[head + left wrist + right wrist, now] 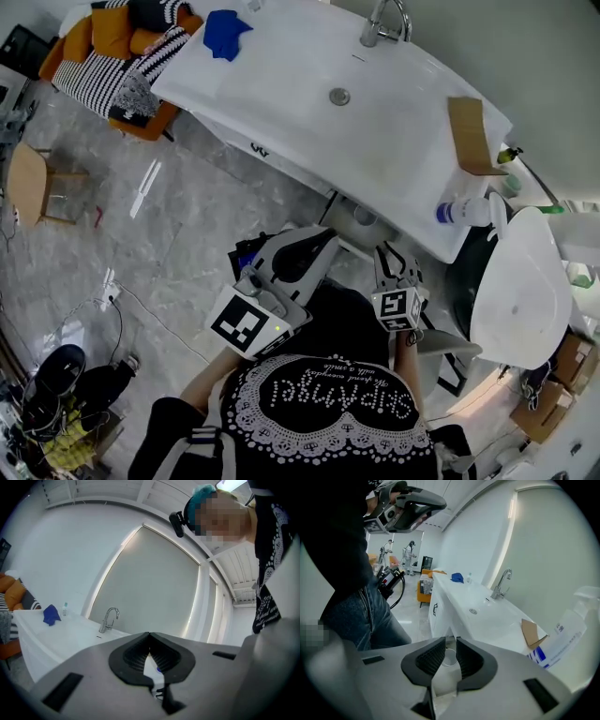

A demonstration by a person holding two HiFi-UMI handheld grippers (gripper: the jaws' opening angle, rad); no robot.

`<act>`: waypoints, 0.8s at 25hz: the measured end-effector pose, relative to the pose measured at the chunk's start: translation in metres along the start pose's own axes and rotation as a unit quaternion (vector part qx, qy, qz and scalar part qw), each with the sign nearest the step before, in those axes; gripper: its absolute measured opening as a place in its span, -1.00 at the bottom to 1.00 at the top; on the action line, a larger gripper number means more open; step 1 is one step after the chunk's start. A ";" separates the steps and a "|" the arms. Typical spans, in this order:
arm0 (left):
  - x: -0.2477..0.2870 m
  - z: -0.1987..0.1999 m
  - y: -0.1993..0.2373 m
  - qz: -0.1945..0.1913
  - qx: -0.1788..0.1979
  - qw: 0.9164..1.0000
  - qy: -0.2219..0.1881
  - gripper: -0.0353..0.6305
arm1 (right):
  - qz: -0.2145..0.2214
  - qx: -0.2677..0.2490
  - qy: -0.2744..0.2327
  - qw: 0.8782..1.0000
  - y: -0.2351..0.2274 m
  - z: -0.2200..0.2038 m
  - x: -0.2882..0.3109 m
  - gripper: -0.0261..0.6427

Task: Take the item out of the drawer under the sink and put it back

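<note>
A white, round-rimmed container [450, 660] stands upright with its open end up. It sits in the white drawer [349, 232], which is pulled out from the cabinet under the white sink [375, 122]. The container shows between the right gripper's [449, 642] parted jaws, apparently untouched.

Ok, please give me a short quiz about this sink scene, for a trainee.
1. True or false: the blue cloth and the cardboard piece lie at opposite ends of the sink counter.
2. The right gripper has its jaws: A apart; B pressed together; C closed on the blue cloth.
3. Fill in: the left gripper has its jaws ___.
Key: 1 true; 2 A; 3 together.
</note>
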State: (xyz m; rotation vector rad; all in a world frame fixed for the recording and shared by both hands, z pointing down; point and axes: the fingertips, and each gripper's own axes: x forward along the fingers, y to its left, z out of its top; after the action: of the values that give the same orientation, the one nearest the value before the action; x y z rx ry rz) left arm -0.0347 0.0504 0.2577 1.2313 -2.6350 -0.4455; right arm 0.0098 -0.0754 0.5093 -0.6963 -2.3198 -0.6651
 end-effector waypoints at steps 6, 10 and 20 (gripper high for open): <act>-0.012 -0.005 0.007 0.034 -0.012 0.999 0.003 -0.88 | 0.017 -0.027 0.021 0.999 0.007 -0.017 0.013 -0.73; -0.026 -0.009 0.010 0.048 -0.018 0.999 0.007 -0.88 | 0.026 -0.045 0.036 0.998 0.017 -0.028 0.031 -0.73; -0.037 -0.011 0.010 0.063 -0.010 0.998 0.020 -0.88 | 0.054 -0.101 0.092 0.989 0.024 -0.074 0.081 -0.74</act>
State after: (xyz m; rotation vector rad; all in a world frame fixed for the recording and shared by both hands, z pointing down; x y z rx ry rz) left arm -0.0150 0.0833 0.2693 1.0498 -2.6490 -0.4198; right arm 0.0014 -0.0778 0.6211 -0.8097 -2.0493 -0.8839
